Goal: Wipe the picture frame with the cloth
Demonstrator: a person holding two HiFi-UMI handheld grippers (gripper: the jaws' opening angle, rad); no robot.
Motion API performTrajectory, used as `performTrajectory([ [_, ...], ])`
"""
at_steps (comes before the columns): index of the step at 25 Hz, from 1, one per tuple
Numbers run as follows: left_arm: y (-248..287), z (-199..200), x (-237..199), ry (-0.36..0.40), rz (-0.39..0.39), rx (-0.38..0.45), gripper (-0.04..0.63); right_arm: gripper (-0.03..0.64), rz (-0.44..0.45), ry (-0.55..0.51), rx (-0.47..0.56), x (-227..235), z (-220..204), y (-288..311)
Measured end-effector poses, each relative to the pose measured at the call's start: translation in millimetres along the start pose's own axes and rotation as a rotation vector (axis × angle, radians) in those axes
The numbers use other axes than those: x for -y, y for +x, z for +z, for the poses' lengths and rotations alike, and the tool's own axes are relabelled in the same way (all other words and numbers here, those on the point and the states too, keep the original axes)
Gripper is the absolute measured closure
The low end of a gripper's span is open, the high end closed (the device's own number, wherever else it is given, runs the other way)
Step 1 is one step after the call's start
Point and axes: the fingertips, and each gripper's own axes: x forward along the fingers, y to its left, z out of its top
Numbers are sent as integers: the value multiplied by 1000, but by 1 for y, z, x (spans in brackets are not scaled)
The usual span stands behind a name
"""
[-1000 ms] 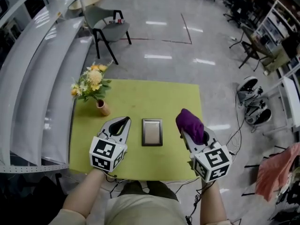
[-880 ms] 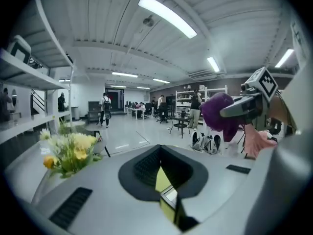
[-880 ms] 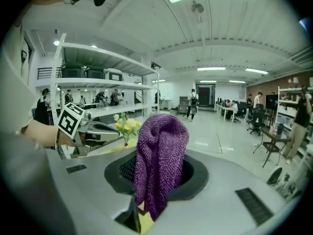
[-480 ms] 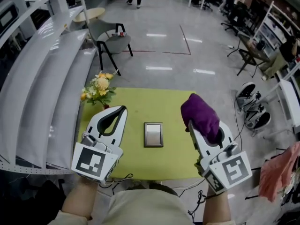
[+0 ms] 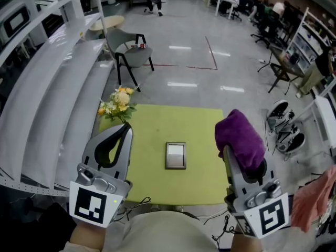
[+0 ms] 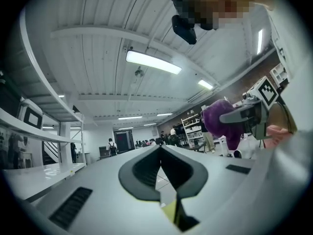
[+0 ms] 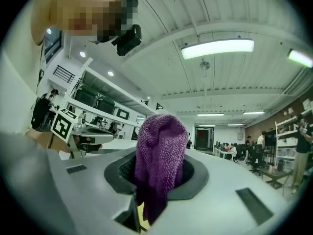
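Nearest me, at about 7 o'clock, my left gripper [image 5: 126, 127] has its two fingers pressed together at the tips. Nothing sits in the leaf-shaped hollow between them, as the left gripper view [image 6: 160, 149] shows. At about 5 o'clock my right gripper [image 5: 239, 152] pinches the purple cloth [image 5: 239, 137]. In the right gripper view [image 7: 160, 156] the cloth [image 7: 161, 148] stands bunched up out of the fingers and hangs down in front of them. Both grippers point upward toward the ceiling lights and are clear of the table. From the left gripper view the cloth [image 6: 219, 122] shows at 2 o'clock, in the other gripper.

Between the two grippers, at 12 o'clock, the picture frame [image 5: 176, 155] lies flat near the middle of the yellow-green table [image 5: 157, 122]. It touches neither gripper nor cloth. At the table's far left corner, about 11 o'clock from the frame, is a bunch of yellow and white flowers [image 5: 117, 103]; its base is hidden behind my left gripper.

Beyond the table, at 11 o'clock, a grey chair [image 5: 131, 47] stands on the shiny floor. Long pale shelves [image 5: 50, 88] run along the 9 o'clock side. Far off at 1 o'clock, people sit at desks.
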Motion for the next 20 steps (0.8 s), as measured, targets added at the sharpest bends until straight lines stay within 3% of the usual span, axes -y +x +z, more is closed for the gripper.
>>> performTrajectory([
  [5,-13,-7,7,0,7,-6,589,511,17,-2,-10,-7,-9,-8],
  [20,-25,-55,19,-84,29,-59,589,512,69,60,-189,-16,-84,-18],
])
